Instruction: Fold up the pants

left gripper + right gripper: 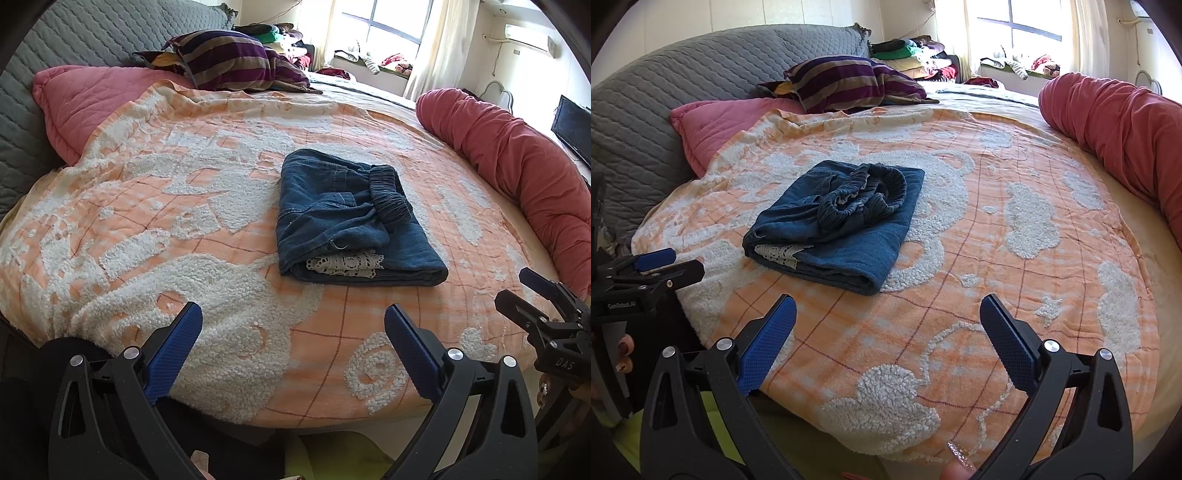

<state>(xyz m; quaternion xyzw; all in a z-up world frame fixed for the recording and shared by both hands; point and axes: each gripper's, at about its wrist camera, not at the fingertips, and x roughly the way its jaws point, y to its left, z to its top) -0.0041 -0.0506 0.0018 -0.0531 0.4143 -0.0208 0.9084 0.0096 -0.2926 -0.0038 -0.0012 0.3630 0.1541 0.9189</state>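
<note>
My left gripper point(293, 325) and right gripper point(888, 317) both hang wide apart, holding nothing. The folded denim pants point(351, 218) lie mid-bed on the orange-and-white blanket point(147, 206), well beyond both.

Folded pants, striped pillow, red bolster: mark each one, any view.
folded pants point(354, 221): left wrist view, top denim layer.
striped pillow point(849, 83): right wrist view, middle of its striped face.
red bolster point(517, 162): left wrist view, middle of the roll.

One folded pants point(354, 218); two grippers point(293, 325) point(888, 319); three pillows point(236, 61); one bolster point(517, 158).
</note>
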